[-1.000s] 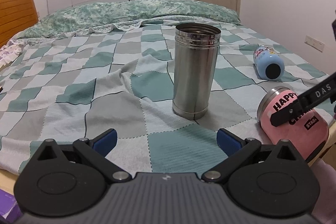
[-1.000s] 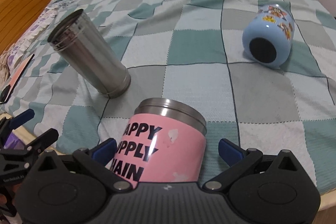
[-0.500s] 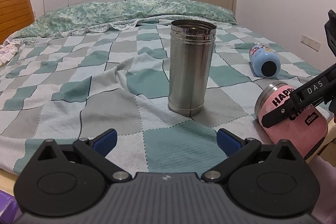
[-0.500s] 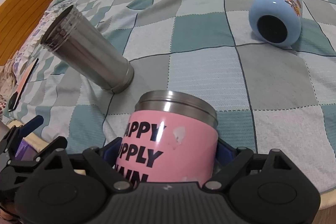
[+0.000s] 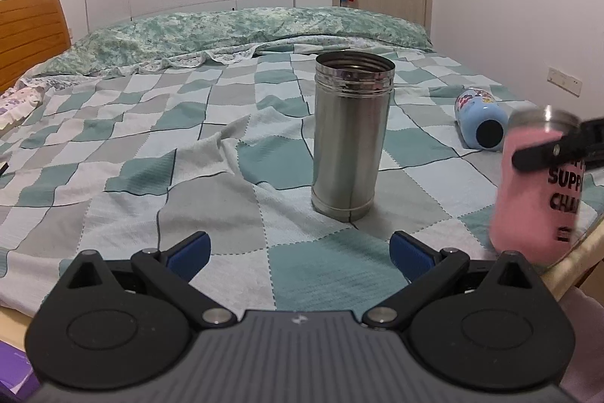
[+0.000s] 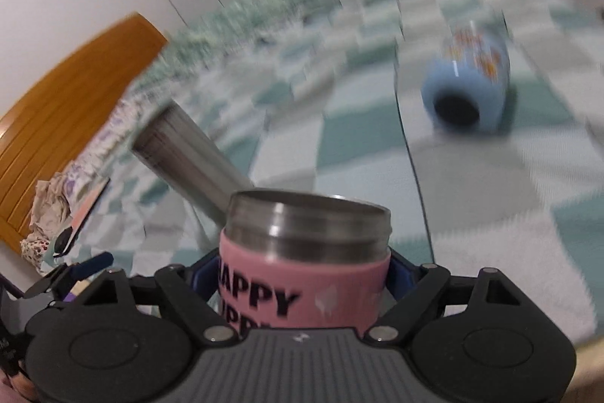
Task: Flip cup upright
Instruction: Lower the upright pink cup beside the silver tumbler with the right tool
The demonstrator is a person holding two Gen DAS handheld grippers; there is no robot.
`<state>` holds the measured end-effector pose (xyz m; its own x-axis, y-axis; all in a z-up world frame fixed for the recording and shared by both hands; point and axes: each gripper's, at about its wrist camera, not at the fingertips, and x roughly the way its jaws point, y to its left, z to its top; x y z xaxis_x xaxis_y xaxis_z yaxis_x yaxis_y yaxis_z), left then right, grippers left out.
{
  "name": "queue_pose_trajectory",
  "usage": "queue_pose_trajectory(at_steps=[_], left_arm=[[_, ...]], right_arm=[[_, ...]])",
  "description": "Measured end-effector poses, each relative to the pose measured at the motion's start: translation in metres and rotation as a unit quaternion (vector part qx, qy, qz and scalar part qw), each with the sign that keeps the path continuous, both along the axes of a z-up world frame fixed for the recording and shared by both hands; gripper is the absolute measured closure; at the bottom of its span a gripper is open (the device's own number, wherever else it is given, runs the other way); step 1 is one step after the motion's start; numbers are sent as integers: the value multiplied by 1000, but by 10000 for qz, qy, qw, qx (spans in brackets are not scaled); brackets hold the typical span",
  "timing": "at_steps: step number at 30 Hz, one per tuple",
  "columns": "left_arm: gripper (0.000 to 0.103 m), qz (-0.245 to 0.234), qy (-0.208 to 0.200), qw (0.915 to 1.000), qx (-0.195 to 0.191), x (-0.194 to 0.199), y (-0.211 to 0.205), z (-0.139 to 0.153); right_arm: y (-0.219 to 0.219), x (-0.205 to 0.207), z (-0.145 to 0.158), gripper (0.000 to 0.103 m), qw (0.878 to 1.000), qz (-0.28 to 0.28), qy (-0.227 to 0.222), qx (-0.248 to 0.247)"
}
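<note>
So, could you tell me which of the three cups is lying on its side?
The blue cup, dark mouth facing us. The steel cup stands upright; the pink cup is in the right gripper.

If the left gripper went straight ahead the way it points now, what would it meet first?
Most likely the steel cup, standing upright on the checked blanket slightly right of the centre line of the open left gripper. Only blanket lies between them. Depth is unclear, so it could brush past on the cup's left.
</note>
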<state>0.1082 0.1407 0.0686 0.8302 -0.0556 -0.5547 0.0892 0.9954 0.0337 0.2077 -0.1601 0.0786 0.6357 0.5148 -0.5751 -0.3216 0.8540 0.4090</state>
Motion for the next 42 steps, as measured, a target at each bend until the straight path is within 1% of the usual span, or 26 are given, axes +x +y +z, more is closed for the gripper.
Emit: queue_pose_trajectory(at_steps=[3,6,7,9,13,15,17,22,24,29,31,32,33,34,38,42], left_arm=[[0,64,-62,10000,-26,1,0,2],[0,165,-167,9997,-12,2,-1,5],[0,199,-201,9996,-6,2,-1,6],[0,276,-283,9992,-13,3,-1,8],[0,426,-435,9981,-47,6,2,10],[0,477,-495,9976,-34,7,3,10],[0,496,-510,9975,-48,8,3,10],[0,509,-499,9974,-48,12,3,7],[0,497,-508,9975,-61,13,1,7],[0,485,-598,9970,-48,11,-4,9],[0,508,-642,9966,-38,9,-6,10],[0,518,-668,9964,-44,8,-7,10],[0,531,-697,9961,-49,5,-9,11],[0,545,-747,9957,-62,1,-11,13],[0,578,-1044,9928,-88,-17,-21,20],[0,680,-1422,9875,5,-43,-38,23]], right_arm=[[10,-1,13,19,9969,39,-737,-277],[26,5,23,20,9851,29,-1557,-735],[31,7,24,20,9810,43,-1745,-849],[43,17,25,20,9737,86,-2029,-1029],[67,30,19,20,9602,197,-2412,-1395],[77,37,13,20,9563,243,-2491,-1511],[84,40,5,20,9558,301,-2479,-1549],[94,49,-26,20,9577,427,-2271,-1713],[95,47,-32,20,9542,444,-2427,-1694],[94,47,-31,19,9554,482,-2379,-1680],[92,45,-29,18,9557,499,-2360,-1688],[90,43,-27,14,9563,507,-2372,-1635],[86,39,-25,5,9567,473,-2410,-1563],[82,34,-22,1,9566,428,-2475,-1479],[60,5,-9,0,9522,278,-2796,-1201],[35,-30,-3,0,9469,175,-3029,-1067]])
